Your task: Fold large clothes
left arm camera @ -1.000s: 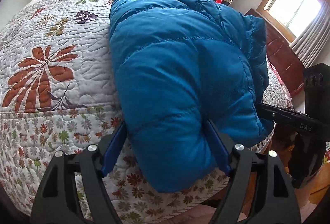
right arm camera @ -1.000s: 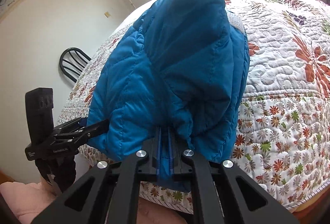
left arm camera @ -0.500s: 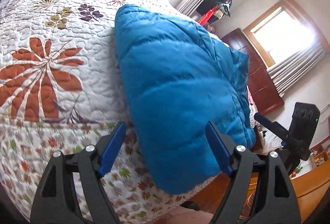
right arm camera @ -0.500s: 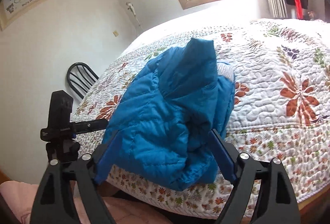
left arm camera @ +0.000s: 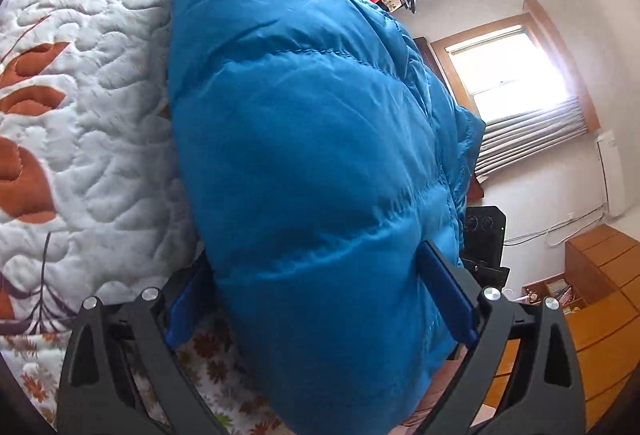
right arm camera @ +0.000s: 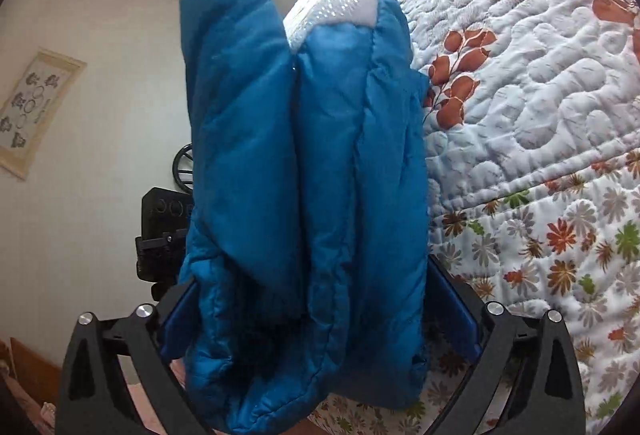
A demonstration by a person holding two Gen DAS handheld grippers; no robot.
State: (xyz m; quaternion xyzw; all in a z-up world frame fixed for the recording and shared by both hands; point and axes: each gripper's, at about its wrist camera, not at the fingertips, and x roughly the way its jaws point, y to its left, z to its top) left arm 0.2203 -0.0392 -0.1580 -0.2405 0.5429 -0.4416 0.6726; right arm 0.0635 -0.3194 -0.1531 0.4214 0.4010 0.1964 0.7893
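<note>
A folded blue puffer jacket (left arm camera: 312, 155) lies at the front edge of the bed, its near end hanging over the side. My left gripper (left arm camera: 312, 259) straddles one end of it; its jaws are opening wide, with the bulging fabric filling the gap. From the other side, my right gripper (right arm camera: 312, 275) straddles the jacket (right arm camera: 304, 175) where sleeve and body layers stack, and its jaws are opening too. Each gripper's black body shows past the jacket in the other's view, the right one (left arm camera: 484, 235) and the left one (right arm camera: 164, 227).
A white floral quilt (left arm camera: 92, 115) covers the bed (right arm camera: 540, 115). A wooden dresser (left arm camera: 600, 275) and a curtained window (left arm camera: 516, 75) stand off to the right. A black chair (right arm camera: 182, 167) and a framed picture (right arm camera: 36, 111) are by the left wall.
The right gripper, shut on the jacket's edge a second ago, has let go and spread wide. The left jaws widened. Both grippers pulled back, then came in close around the jacket, and both views rolled.
</note>
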